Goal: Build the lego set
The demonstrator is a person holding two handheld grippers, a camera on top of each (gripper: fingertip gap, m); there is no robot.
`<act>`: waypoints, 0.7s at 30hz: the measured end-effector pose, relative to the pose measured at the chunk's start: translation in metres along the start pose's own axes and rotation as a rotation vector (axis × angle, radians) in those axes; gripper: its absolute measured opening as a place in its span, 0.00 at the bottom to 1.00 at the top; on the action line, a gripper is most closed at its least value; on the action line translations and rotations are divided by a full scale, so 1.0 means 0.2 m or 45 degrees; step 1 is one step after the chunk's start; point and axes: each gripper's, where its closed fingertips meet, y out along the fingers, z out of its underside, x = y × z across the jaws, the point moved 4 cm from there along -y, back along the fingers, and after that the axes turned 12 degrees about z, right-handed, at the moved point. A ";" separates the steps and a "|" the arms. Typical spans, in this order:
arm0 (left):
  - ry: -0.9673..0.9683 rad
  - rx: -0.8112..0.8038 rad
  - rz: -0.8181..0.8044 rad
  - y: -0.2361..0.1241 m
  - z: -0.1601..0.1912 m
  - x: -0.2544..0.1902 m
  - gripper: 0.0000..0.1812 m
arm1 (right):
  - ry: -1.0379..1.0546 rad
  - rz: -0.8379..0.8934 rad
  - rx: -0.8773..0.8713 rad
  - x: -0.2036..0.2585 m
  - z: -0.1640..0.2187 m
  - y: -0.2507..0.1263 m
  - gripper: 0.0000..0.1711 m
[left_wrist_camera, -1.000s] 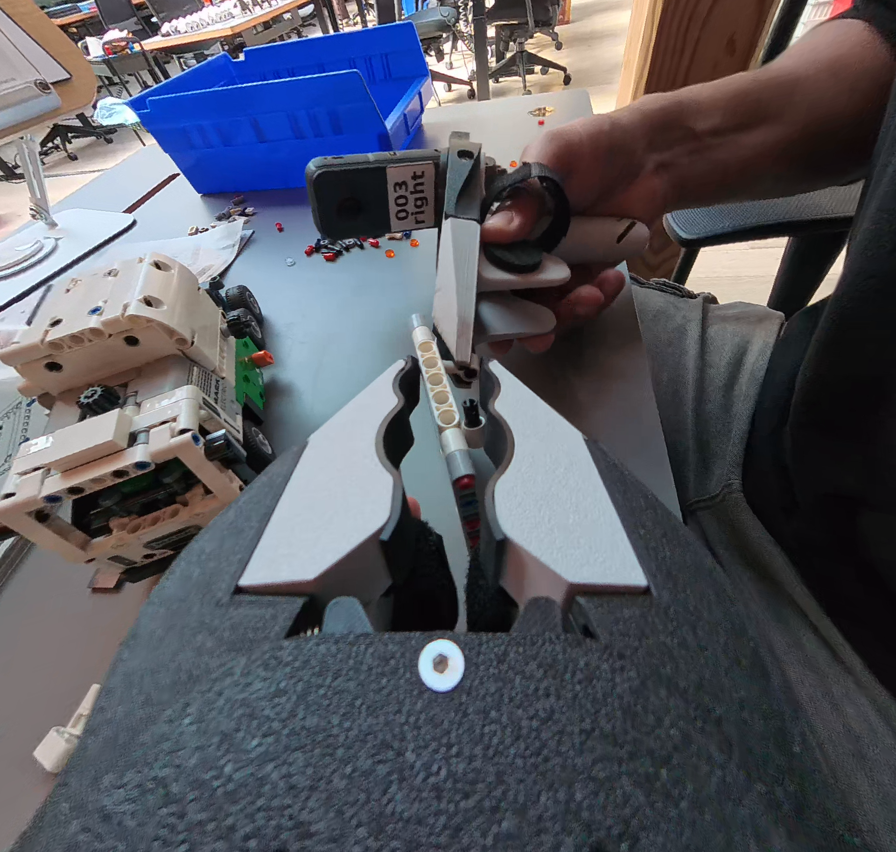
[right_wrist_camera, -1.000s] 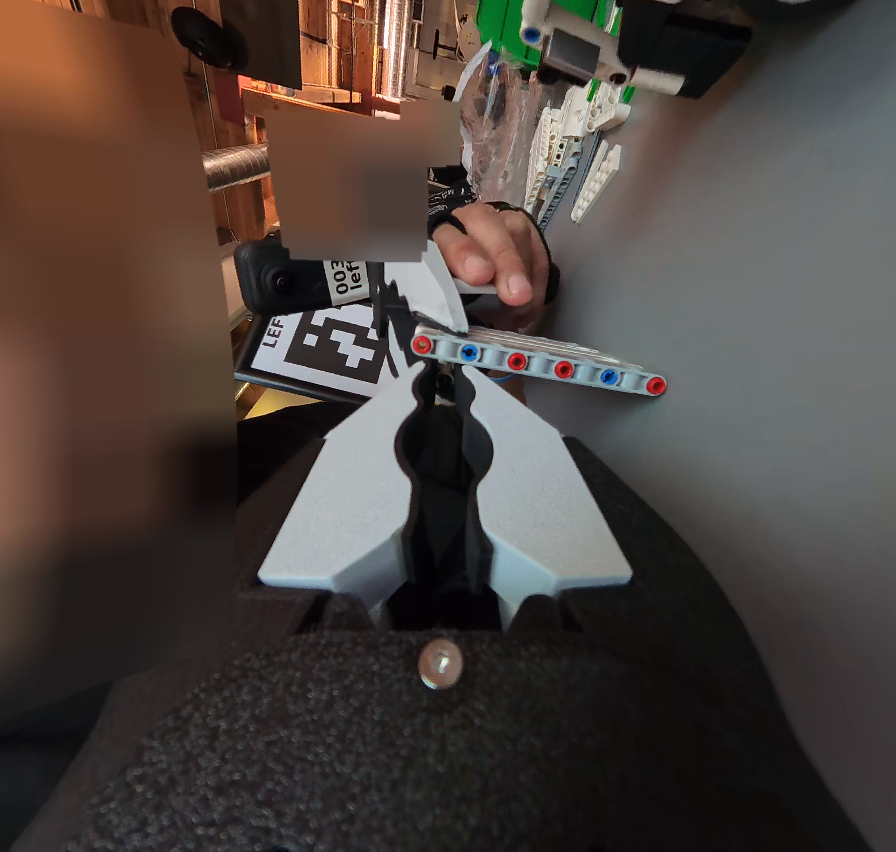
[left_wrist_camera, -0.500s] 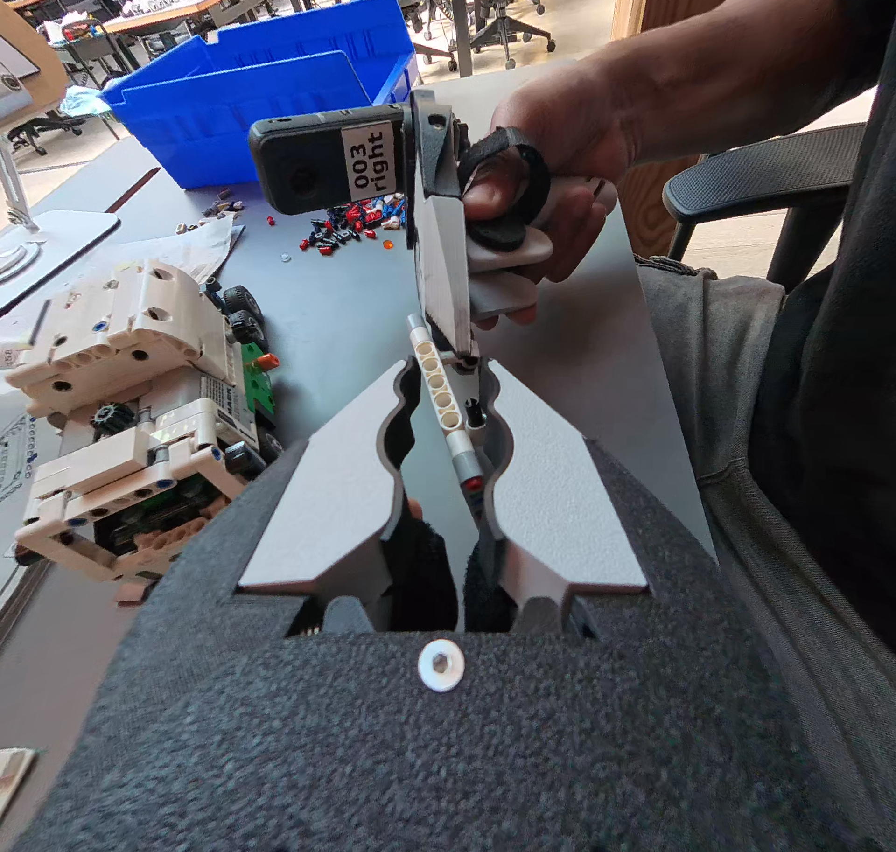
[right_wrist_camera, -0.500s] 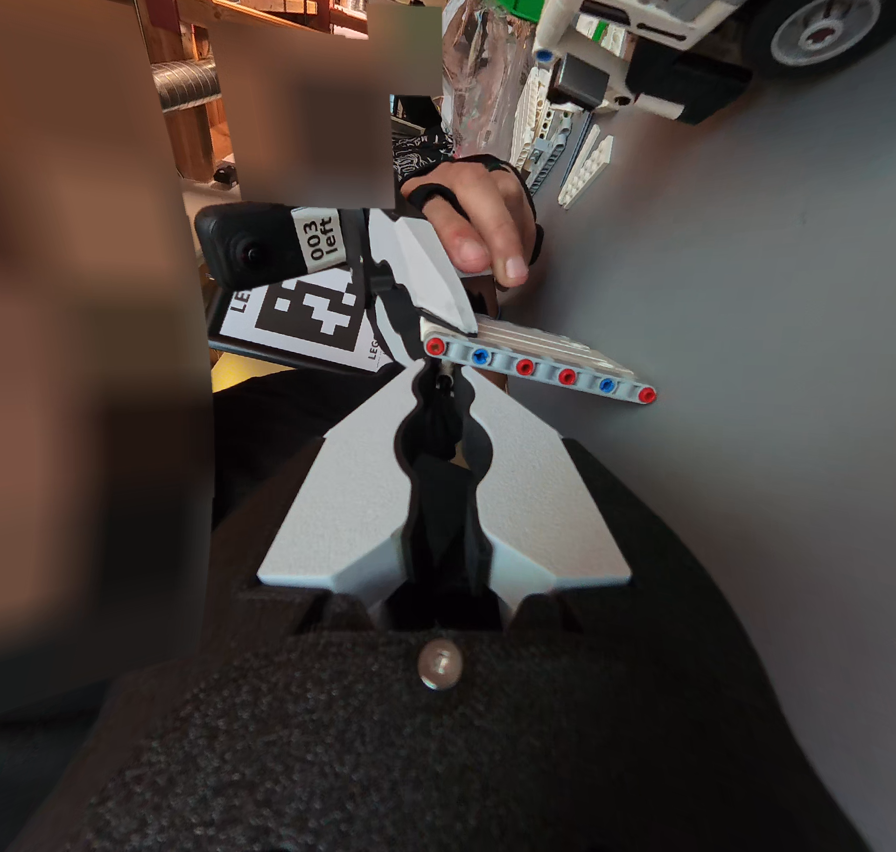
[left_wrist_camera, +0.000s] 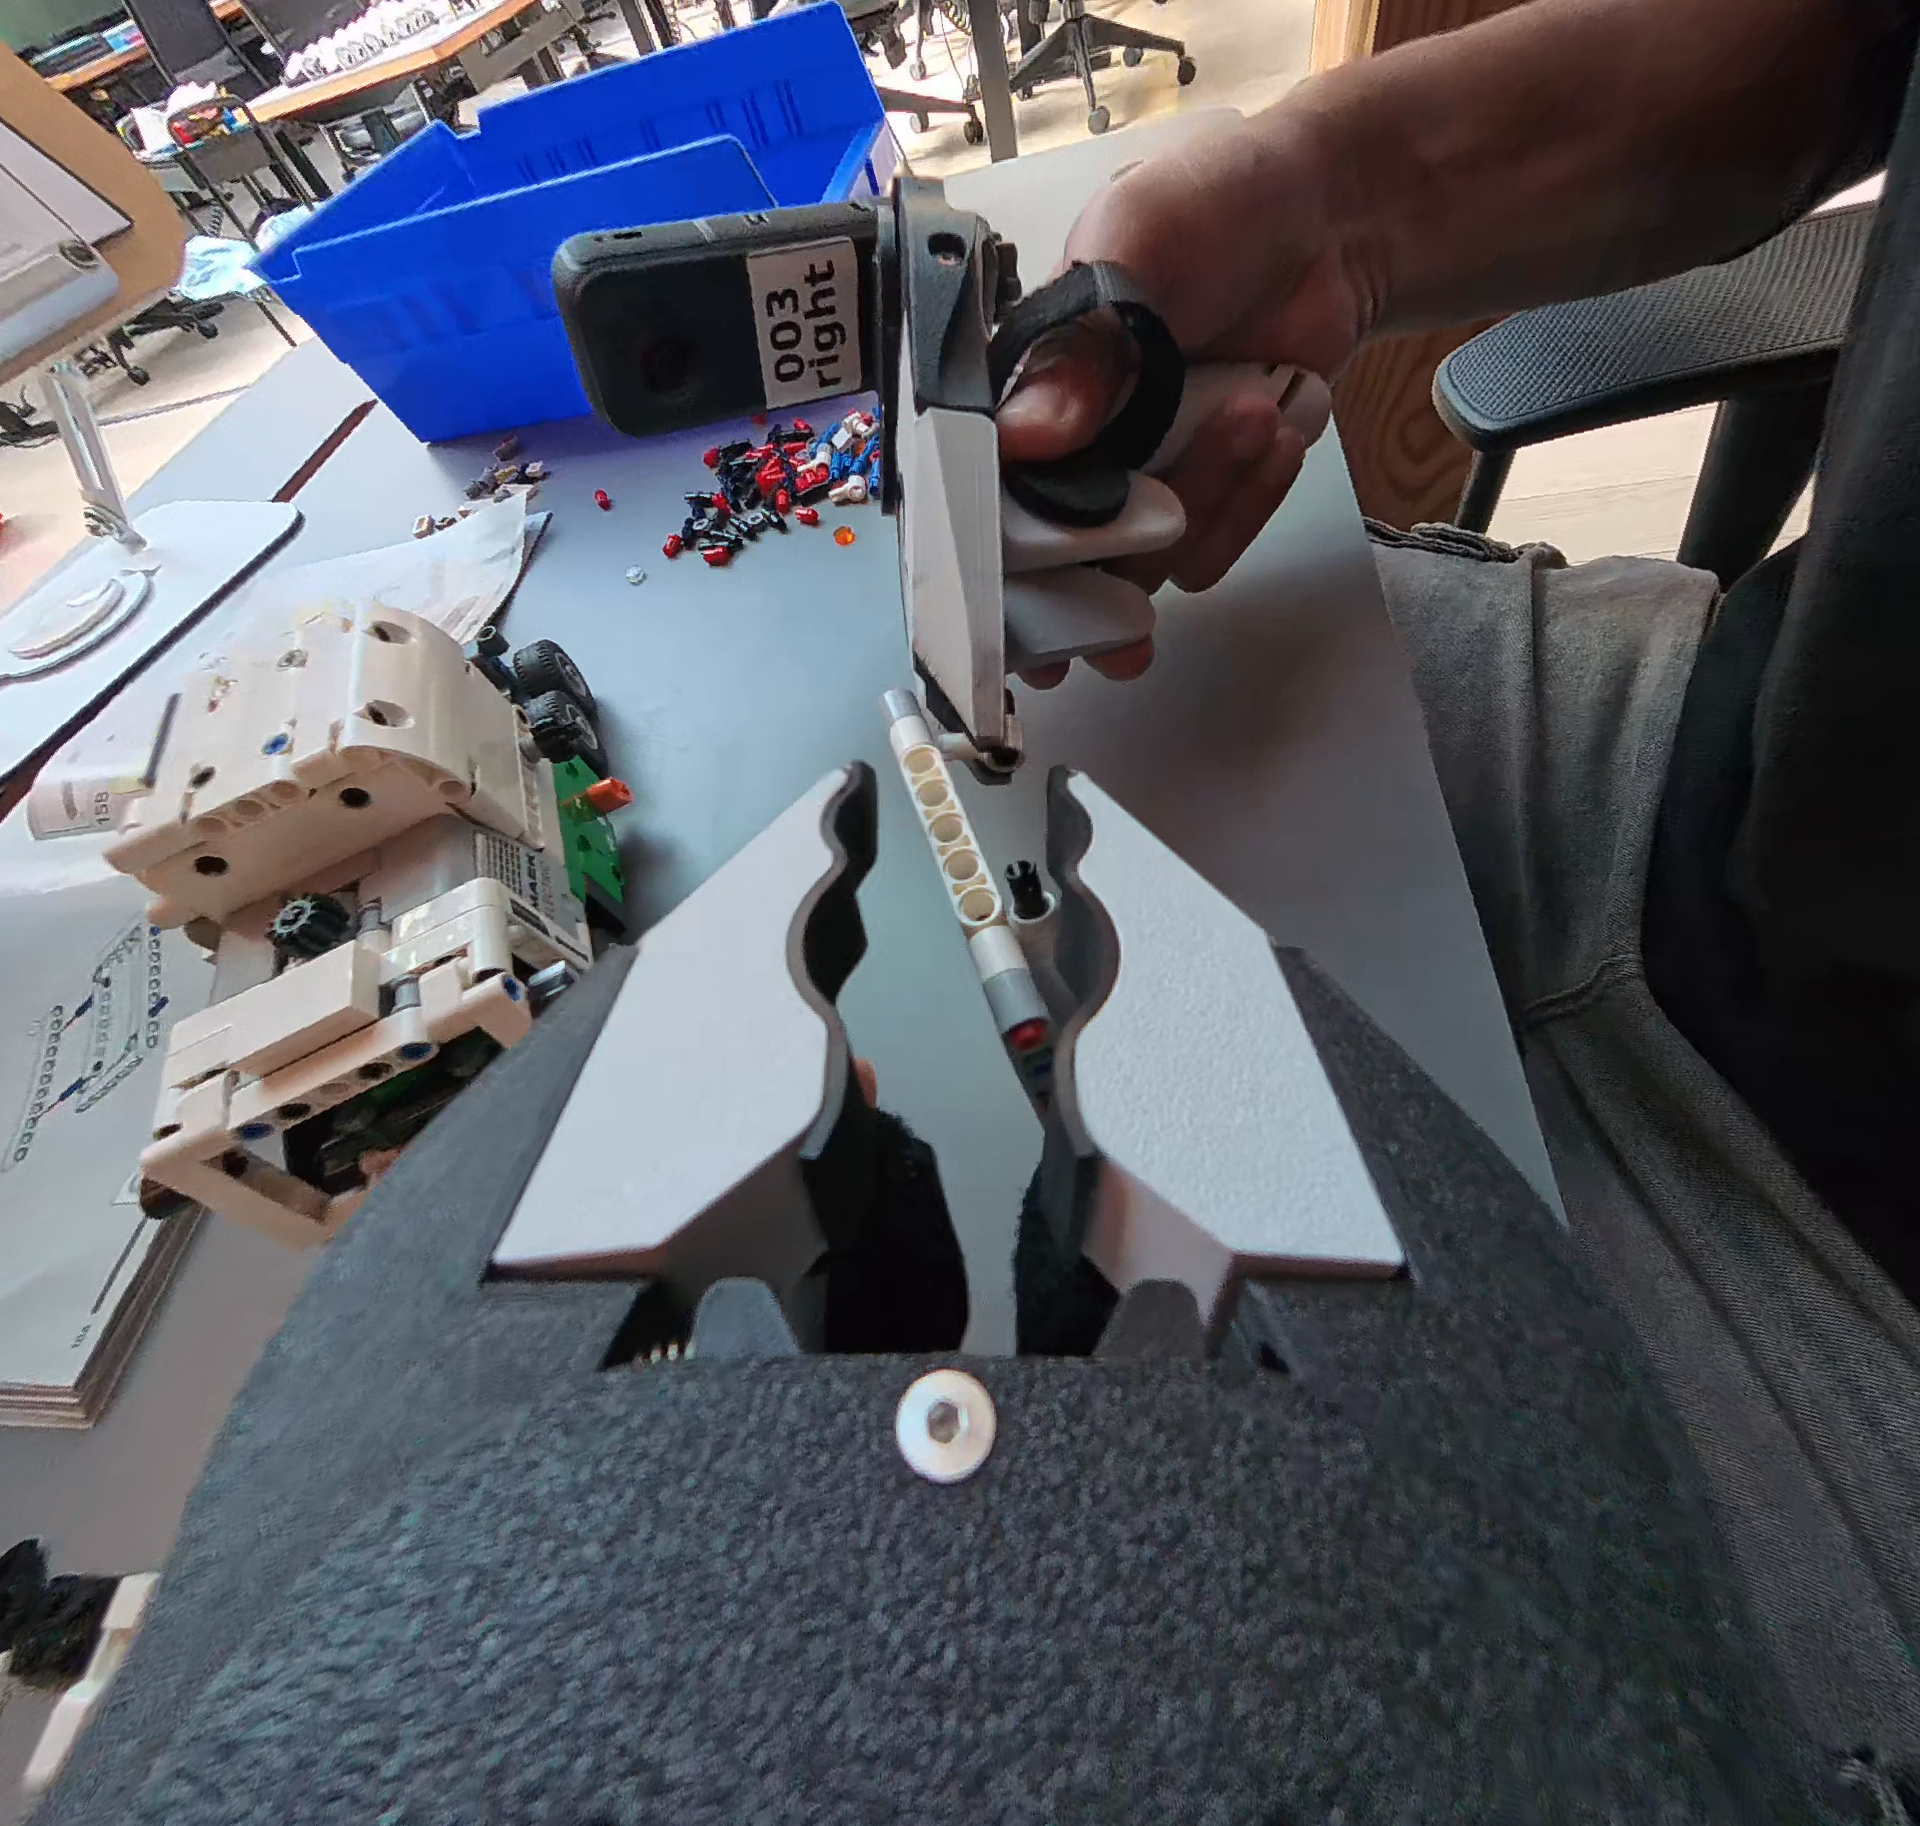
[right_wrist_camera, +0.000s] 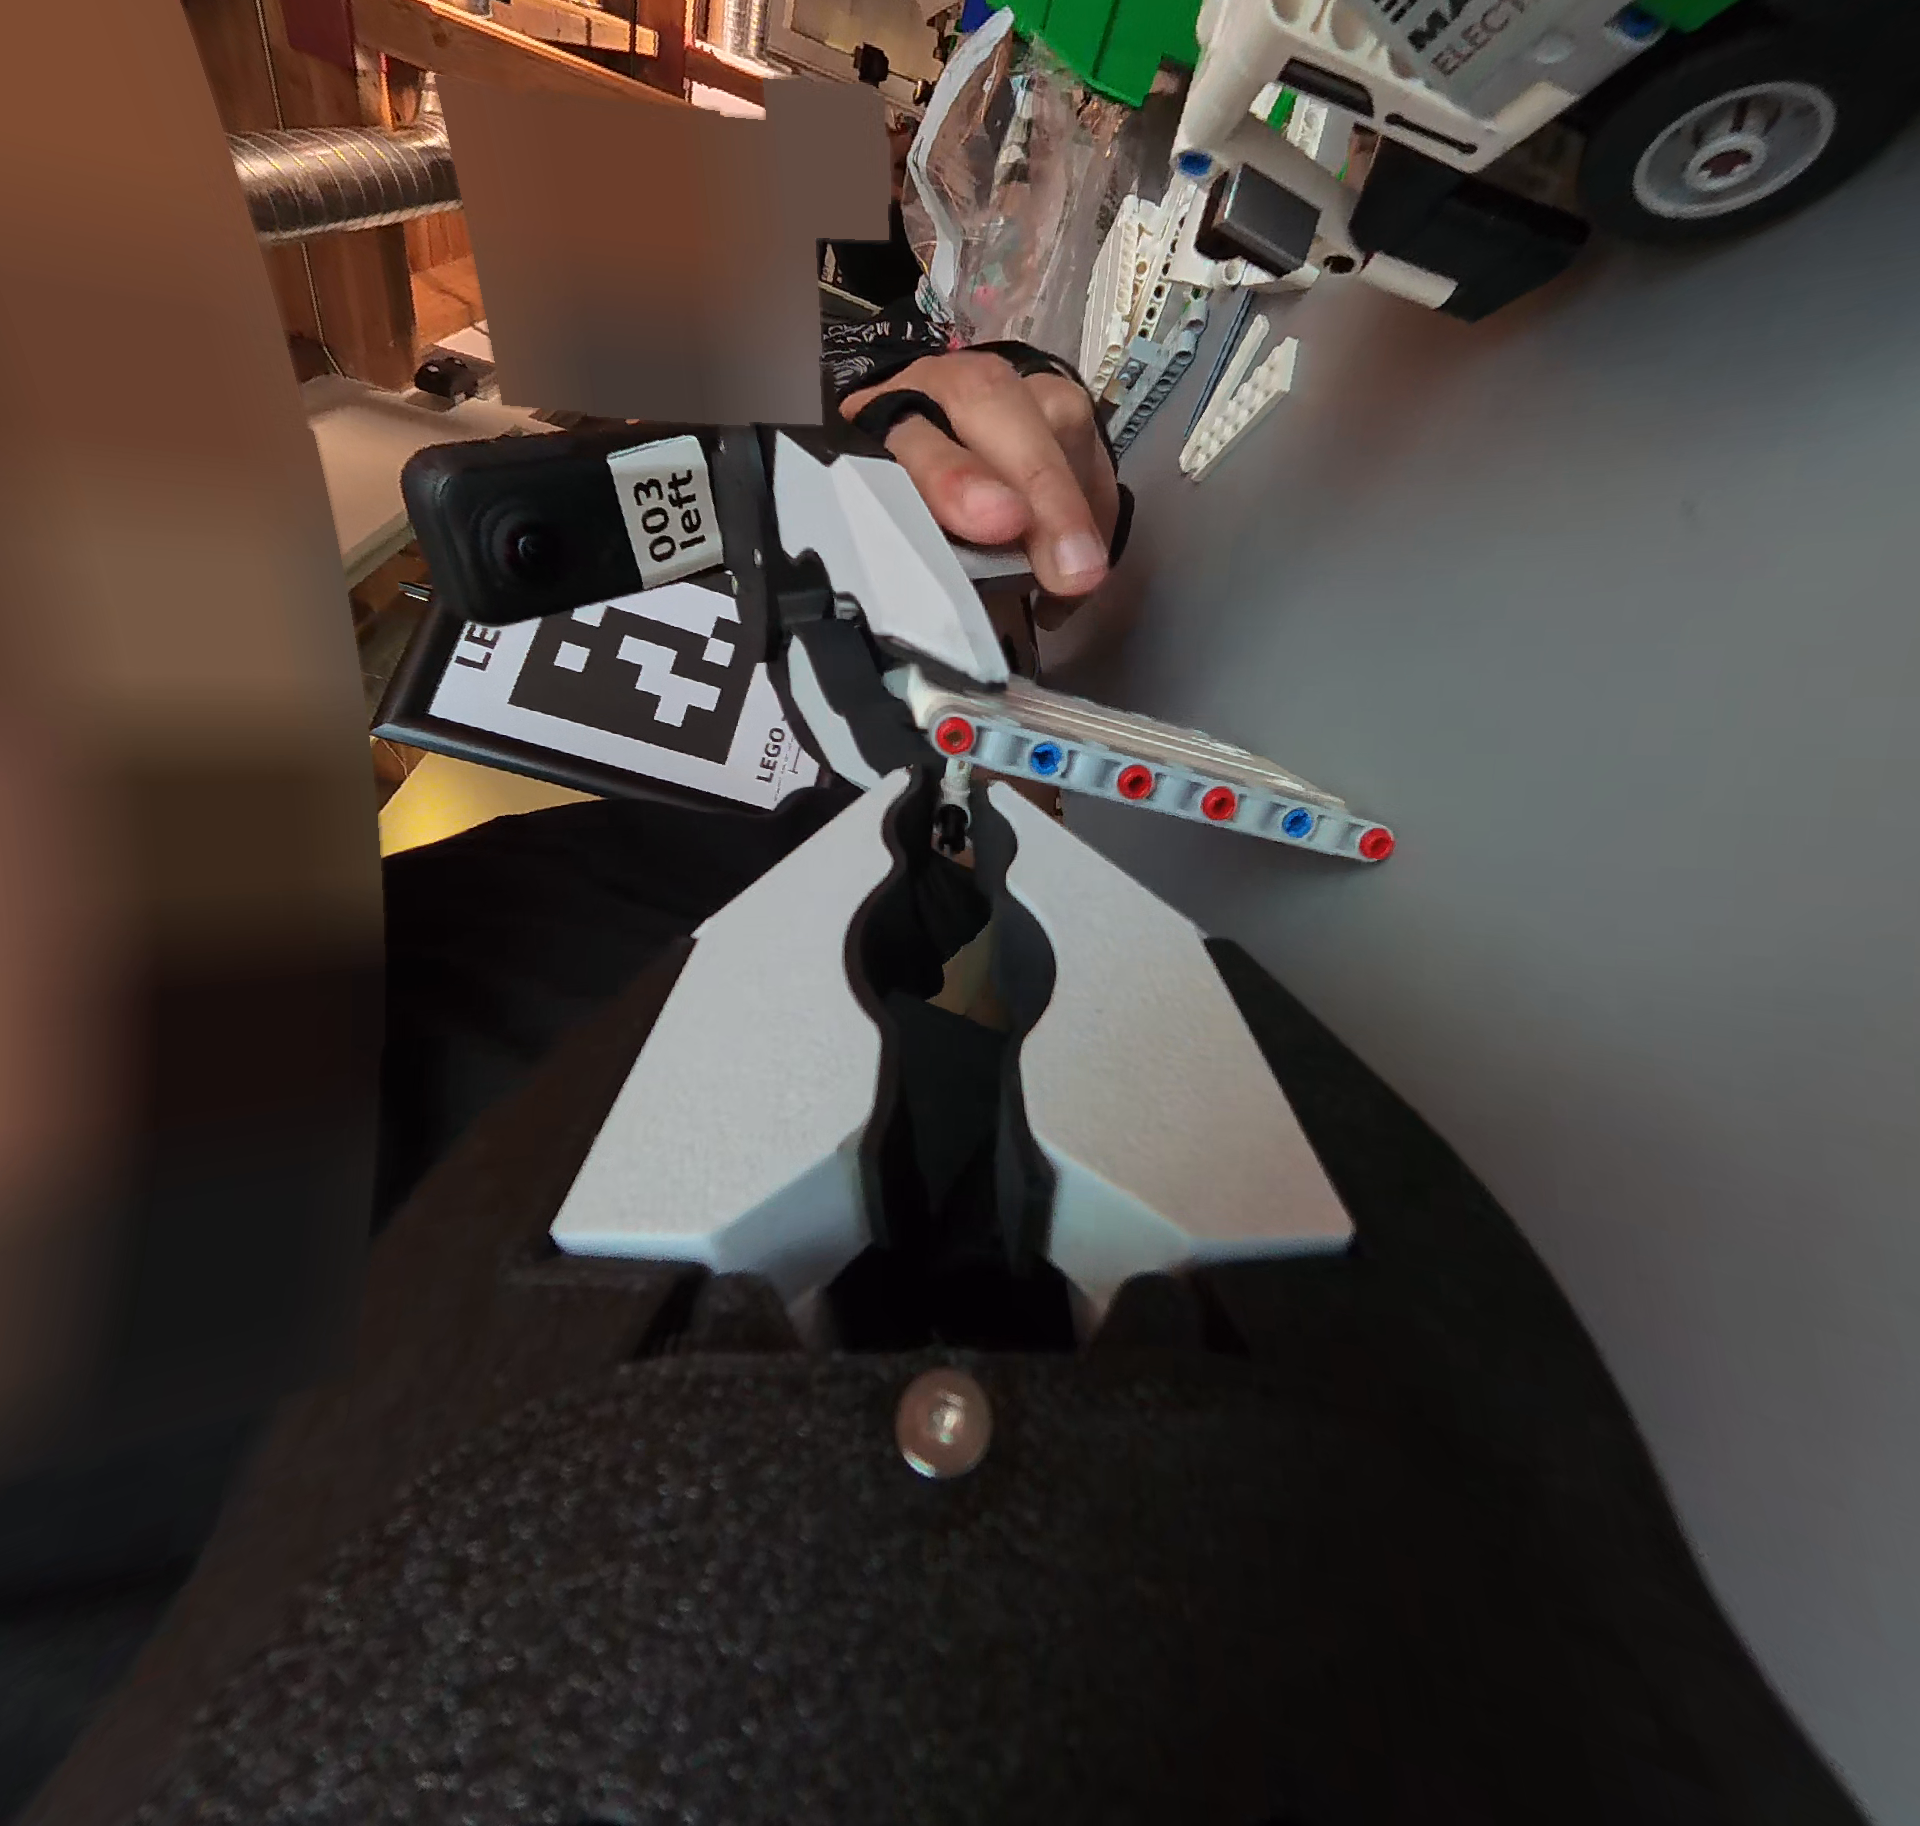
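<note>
The left gripper (left_wrist_camera: 961, 789) stands with its jaws wide apart, yet the beam assembly (left_wrist_camera: 961, 862) lies against its right finger (left_wrist_camera: 1081, 945); whether anything clamps it there cannot be told. In the right wrist view the same assembly (right_wrist_camera: 1153, 779), a grey beam with red and blue pins, projects from the left gripper (right_wrist_camera: 914, 696) above the grey table (right_wrist_camera: 1558, 945). The right gripper (right_wrist_camera: 940, 789) is nearly closed on a small white-and-black pin (right_wrist_camera: 954, 808), held at the assembly's near end. The right gripper (left_wrist_camera: 987, 737) points down at the beam's far end. The partly built truck (left_wrist_camera: 343, 903) stands to the left, with loose pins (left_wrist_camera: 774, 488) and a blue bin (left_wrist_camera: 582, 218) beyond.
</note>
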 end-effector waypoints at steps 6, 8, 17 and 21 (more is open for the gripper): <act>0.014 0.006 -0.056 -0.03 -0.04 0.00 0.24 | -0.017 -0.014 -0.008 0.02 0.01 0.01 0.03; 0.041 0.018 -0.090 -0.03 -0.05 -0.01 0.23 | -0.015 -0.024 -0.013 0.03 0.02 0.01 0.03; 0.093 0.028 -0.096 -0.05 -0.14 -0.11 0.09 | -0.119 -0.072 0.019 0.14 0.07 0.04 0.03; 0.086 0.009 -0.135 -0.04 -0.15 -0.13 0.08 | -0.147 -0.055 -0.007 0.16 0.07 0.02 0.03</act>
